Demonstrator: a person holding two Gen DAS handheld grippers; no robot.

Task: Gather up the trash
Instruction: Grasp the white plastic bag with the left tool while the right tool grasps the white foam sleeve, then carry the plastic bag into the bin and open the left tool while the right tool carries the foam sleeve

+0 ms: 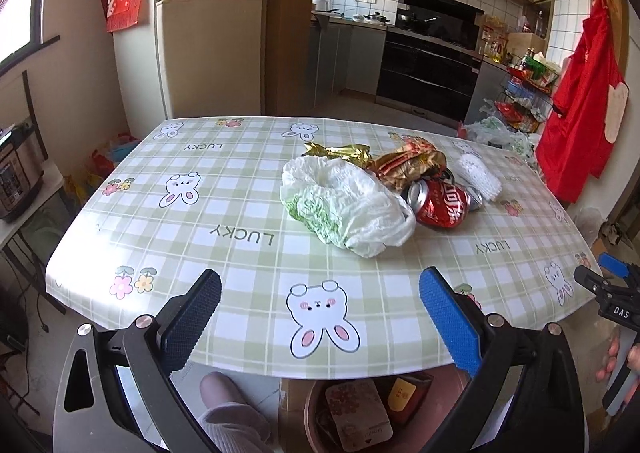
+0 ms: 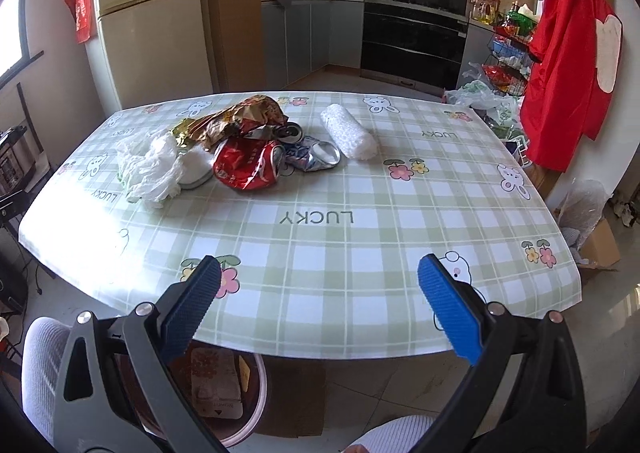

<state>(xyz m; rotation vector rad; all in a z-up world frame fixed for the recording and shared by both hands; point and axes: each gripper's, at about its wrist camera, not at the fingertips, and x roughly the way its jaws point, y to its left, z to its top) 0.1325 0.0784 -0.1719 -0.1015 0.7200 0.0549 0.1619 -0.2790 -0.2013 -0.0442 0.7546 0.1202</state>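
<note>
Trash is piled on the checked tablecloth [image 1: 240, 213]: a crumpled white plastic bag [image 1: 344, 201], a crushed red can [image 1: 440, 205], gold and red foil wrappers [image 1: 408, 163] and a white foam net sleeve [image 1: 478, 175]. The right wrist view shows the same bag [image 2: 154, 169], red can [image 2: 248, 167], a crushed silver-blue can [image 2: 316, 157], wrappers [image 2: 240, 119] and sleeve [image 2: 350, 133]. My left gripper [image 1: 320, 317] is open and empty at the table's near edge. My right gripper [image 2: 318, 305] is open and empty, also at the near edge; it shows at the left wrist view's right edge [image 1: 608, 285].
A round bin [image 1: 360, 413] holding flat packets stands on the floor under the near table edge; it also shows in the right wrist view [image 2: 224, 393]. A fridge [image 1: 212, 25] stands behind the table. A red garment [image 2: 568, 53] hangs at the right.
</note>
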